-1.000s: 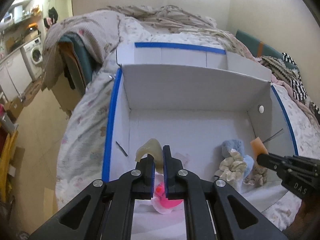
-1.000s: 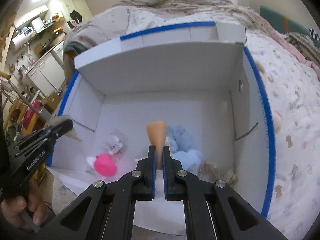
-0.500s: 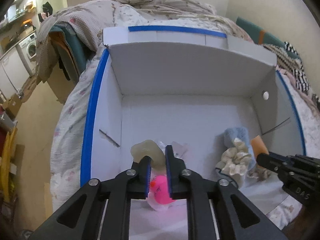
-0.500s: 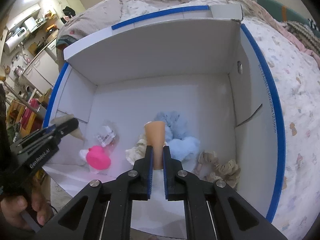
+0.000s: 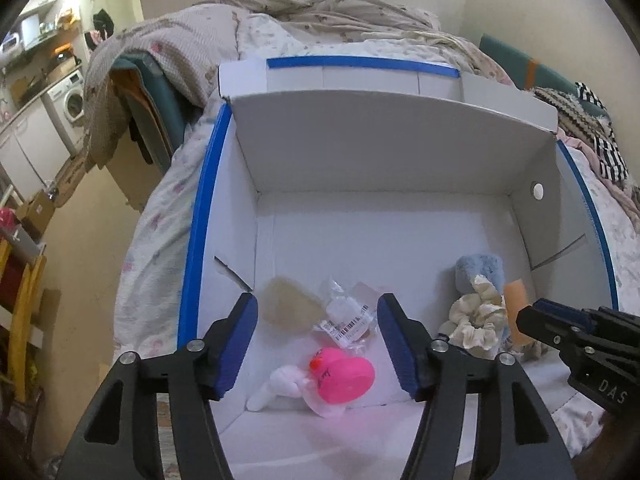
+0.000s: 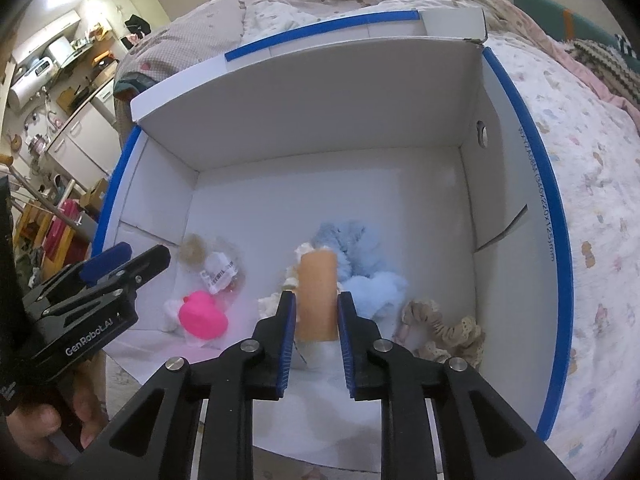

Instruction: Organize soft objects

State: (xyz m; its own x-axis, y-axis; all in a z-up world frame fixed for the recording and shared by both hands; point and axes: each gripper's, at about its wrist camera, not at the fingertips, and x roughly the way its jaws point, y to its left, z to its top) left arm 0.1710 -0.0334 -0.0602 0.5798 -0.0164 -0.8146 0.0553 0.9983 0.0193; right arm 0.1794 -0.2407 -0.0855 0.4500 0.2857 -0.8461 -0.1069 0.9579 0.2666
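A white box (image 5: 380, 152) with blue tape on its rims sits on a bed. My left gripper (image 5: 316, 304) hangs over its near left corner, jaws opening wide, pads touching nothing. Below them a beige puff (image 5: 286, 308) lies on the box floor beside a clear barcode bag (image 5: 344, 316) and a pink duck (image 5: 344, 376). My right gripper (image 6: 317, 296) is over the near middle of the box (image 6: 320, 112), jaws opening. An orange sponge (image 6: 317, 276) stands upright between them, and the pads look just off its sides.
A blue plush (image 6: 360, 252), a cream scrunchie (image 5: 472, 320) and a beige lace scrunchie (image 6: 440, 328) lie at the near right of the box floor. Rumpled bedding surrounds the box. A hand (image 6: 36, 428) holds the left gripper (image 6: 124, 256). Kitchen units stand far left.
The left jaws opened wide and let go of the beige puff, which now lies on the box floor. The right jaws parted around the orange sponge, which has sprung back to full width.
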